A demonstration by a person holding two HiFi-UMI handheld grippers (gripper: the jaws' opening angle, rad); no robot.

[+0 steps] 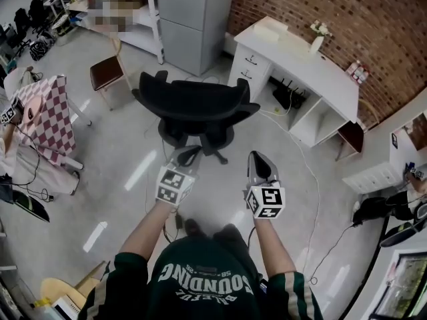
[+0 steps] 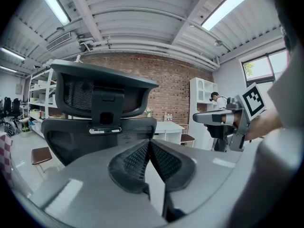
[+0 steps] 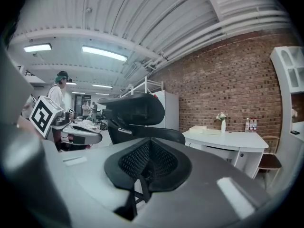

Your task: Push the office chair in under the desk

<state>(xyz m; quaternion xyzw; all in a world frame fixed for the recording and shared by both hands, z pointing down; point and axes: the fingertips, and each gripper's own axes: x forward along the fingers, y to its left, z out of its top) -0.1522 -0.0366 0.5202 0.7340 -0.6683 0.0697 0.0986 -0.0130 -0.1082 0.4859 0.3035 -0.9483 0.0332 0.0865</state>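
Black mesh office chair [image 1: 195, 109] upright, well apart from white desk [image 1: 303, 69].

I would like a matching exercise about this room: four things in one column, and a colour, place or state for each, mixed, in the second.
1. office chair
2. desk
3. left gripper
4. small chair

a. white, by the brick wall
b. shut, holding nothing
c. brown seat, near the shelves
d. black, on the open floor

Pairs: 1-d, 2-a, 3-b, 4-c
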